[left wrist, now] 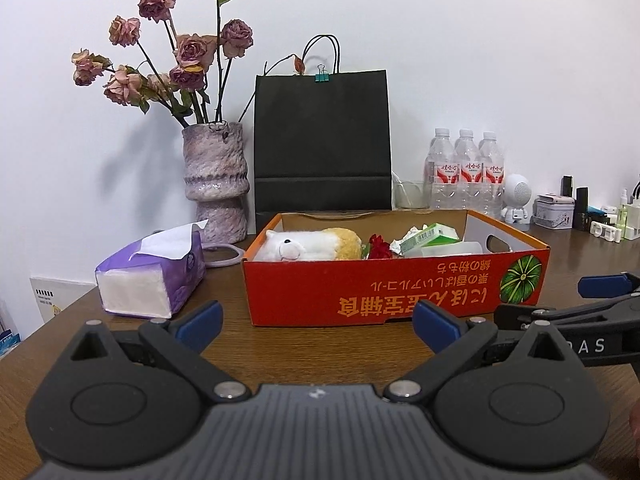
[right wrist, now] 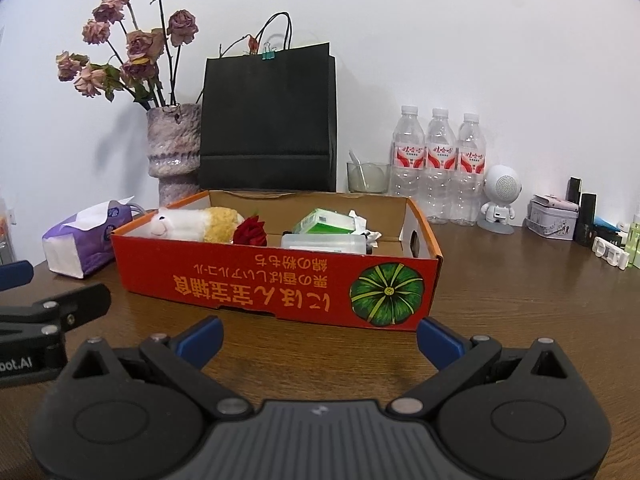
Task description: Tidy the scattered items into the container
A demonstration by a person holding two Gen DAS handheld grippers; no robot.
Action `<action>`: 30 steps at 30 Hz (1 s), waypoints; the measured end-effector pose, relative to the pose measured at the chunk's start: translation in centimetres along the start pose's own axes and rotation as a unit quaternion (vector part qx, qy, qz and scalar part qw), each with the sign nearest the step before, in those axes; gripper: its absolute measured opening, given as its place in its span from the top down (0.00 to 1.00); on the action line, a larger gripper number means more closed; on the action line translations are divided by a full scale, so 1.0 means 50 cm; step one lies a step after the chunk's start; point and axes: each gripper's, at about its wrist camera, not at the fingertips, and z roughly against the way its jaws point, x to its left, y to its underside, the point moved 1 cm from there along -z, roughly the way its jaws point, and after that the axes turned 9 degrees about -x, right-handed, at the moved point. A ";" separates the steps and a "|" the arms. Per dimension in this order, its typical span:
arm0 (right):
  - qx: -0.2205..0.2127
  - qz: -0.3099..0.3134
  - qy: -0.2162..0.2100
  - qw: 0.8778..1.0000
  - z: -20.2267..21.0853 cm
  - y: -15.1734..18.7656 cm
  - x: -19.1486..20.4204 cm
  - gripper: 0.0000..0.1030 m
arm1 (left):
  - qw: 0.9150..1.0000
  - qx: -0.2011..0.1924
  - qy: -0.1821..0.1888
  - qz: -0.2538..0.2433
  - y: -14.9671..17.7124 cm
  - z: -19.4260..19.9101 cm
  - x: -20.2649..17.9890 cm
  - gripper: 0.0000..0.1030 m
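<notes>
Red box [right wrist: 276,280] sits mid-table, long printed side facing you. Already in it: plush toy [right wrist: 192,222] at its left end, red flower [right wrist: 250,232] beside that, green carton [right wrist: 324,222], crumpled paper [right wrist: 362,222] and a clear plastic case [right wrist: 324,242] toward its right end. The box's right end has a cut-out handle.

Your left gripper [left wrist: 318,326] is spread wide, nothing between the fingers, hanging low over the table in front of the box. Your right gripper [right wrist: 320,338] is the same: spread, empty, just in front of the box's pumpkin print. The two sit side by side, near each other but not touching.

My read: the tidy is close to done or done. The table in front of the box shows nothing loose.

Candidates, if any remain: tissue pack [left wrist: 150,276] just left of the box, and a pale ring-shaped thing [left wrist: 224,254] behind that pack, against the box's left end. Can't tell what the ring is, or whether either counts as scattered.

If you go for the tissue pack: use the left gripper, pinch across its narrow width, and lift clear of the box wall before moving in. Drop it in the middle gap, not on the plush.

Leave the stuff behind the box alone: vase [left wrist: 214,184], black bag [left wrist: 322,140], water bottles [right wrist: 438,160].
</notes>
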 end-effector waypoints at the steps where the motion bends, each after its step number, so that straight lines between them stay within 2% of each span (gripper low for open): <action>1: 0.000 0.000 0.000 1.000 0.000 0.000 0.000 0.00 | 1.000 0.000 0.001 0.000 0.000 0.000 0.000 0.00; 30: -0.003 0.005 -0.002 1.000 0.001 -0.002 0.006 0.00 | 1.000 0.000 0.005 -0.001 0.001 0.000 0.001 0.00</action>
